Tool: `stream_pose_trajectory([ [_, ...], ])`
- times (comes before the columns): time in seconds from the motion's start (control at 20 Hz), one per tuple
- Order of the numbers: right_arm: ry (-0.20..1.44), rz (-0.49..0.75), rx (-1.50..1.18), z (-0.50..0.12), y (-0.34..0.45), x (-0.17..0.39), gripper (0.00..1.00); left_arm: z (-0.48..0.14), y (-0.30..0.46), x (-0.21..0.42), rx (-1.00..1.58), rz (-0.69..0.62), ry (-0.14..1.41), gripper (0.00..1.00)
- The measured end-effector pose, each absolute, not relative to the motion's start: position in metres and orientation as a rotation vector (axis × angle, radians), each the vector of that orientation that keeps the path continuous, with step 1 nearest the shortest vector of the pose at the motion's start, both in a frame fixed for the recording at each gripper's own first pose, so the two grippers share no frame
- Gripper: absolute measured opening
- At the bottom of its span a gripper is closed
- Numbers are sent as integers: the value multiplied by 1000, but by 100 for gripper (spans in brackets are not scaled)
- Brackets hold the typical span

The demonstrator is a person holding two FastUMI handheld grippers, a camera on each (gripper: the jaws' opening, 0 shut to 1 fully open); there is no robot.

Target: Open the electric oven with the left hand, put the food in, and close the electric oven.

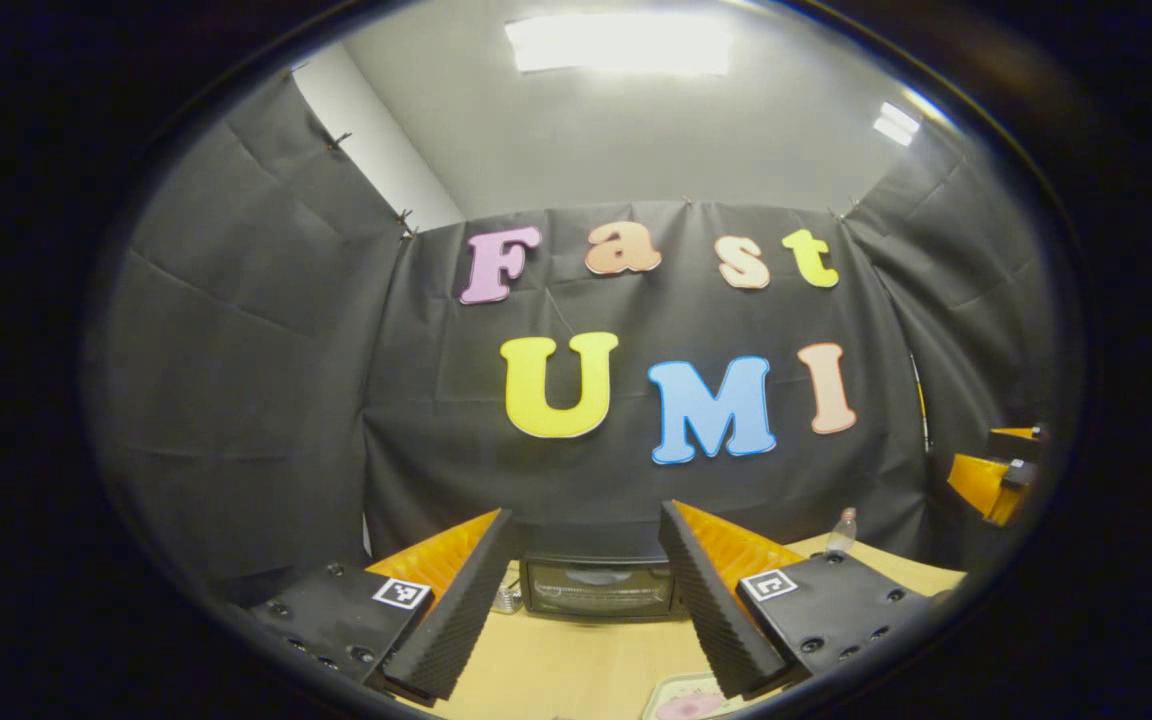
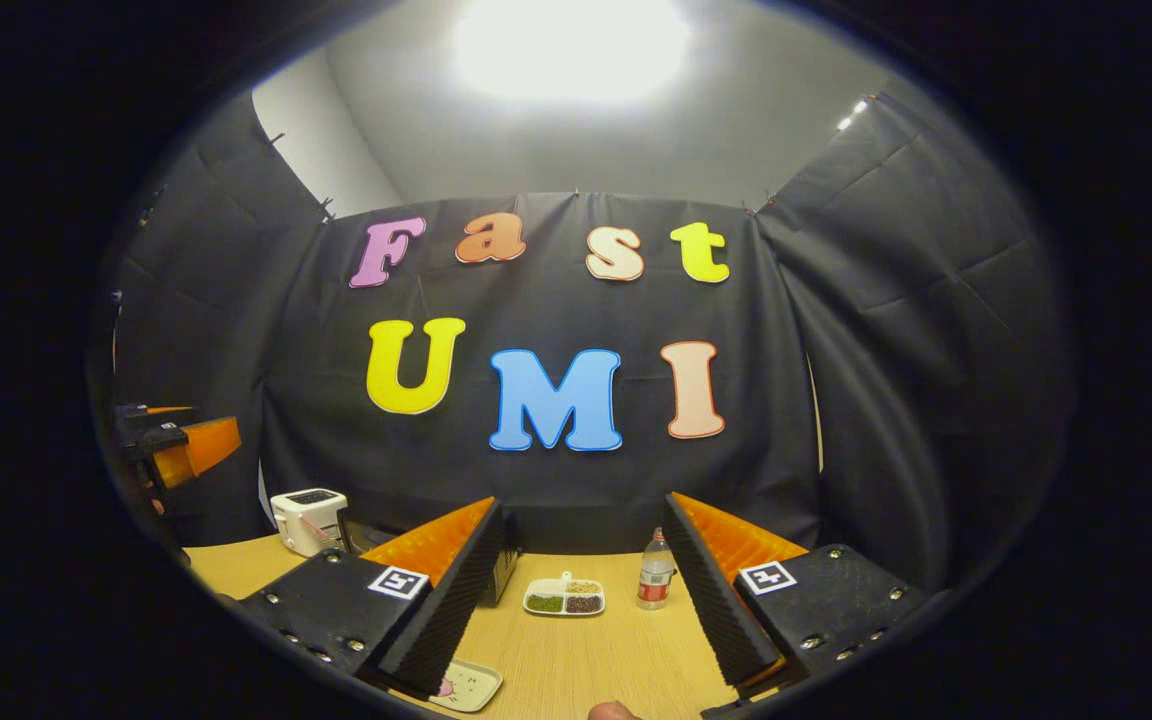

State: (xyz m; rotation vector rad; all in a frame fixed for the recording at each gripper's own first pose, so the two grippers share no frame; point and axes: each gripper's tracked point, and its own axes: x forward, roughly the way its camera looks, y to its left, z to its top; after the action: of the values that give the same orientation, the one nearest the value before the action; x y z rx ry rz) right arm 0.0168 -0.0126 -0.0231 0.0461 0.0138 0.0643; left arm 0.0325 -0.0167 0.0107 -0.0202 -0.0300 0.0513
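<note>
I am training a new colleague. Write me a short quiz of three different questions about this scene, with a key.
1. True or false: the electric oven door is already open.
2. What stands right of the divided snack dish in the right gripper view?
A) toaster B) bottle C) cup
3. Fill in: the left gripper is ____, holding nothing.

Key: 1 false, the door looks closed. 2 B, the bottle. 3 open.

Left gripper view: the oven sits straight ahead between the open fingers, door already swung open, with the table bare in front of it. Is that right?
Not quite. In the left gripper view the oven does sit straight ahead between the open fingers of the left gripper, but its door is closed, the glass front upright. The table in front of it is bare wood.
</note>
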Motion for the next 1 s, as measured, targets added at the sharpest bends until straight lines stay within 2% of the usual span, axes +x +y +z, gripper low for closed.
stream_pose_trajectory([
  [0.2, -12, 79, 33, -18, -5, 30, 97, 2, -16, 77, 6, 43, -26, 97],
  [0.25, -17, 78, 29, -18, -3, 35, 97, 0, -16, 89, 11, 42, -30, 100],
  [0.5, -5, 38, 66, -21, 9, 60, 97, -29, -15, 163, 4, 3, -17, 98],
  [0.65, 2, 5, 54, -27, 15, 74, 97, -56, -18, 204, 16, -30, 4, 100],
  [0.8, 10, -24, 50, -30, 19, 87, 97, -88, -23, 238, 4, -70, 43, 97],
  [0.85, 10, -36, 48, -30, 20, 91, 97, -101, -25, 247, -1, -81, 58, 100],
  [1.0, 25, -69, 34, -35, 23, 101, 97, -136, -31, 273, -11, -108, 108, 100],
])
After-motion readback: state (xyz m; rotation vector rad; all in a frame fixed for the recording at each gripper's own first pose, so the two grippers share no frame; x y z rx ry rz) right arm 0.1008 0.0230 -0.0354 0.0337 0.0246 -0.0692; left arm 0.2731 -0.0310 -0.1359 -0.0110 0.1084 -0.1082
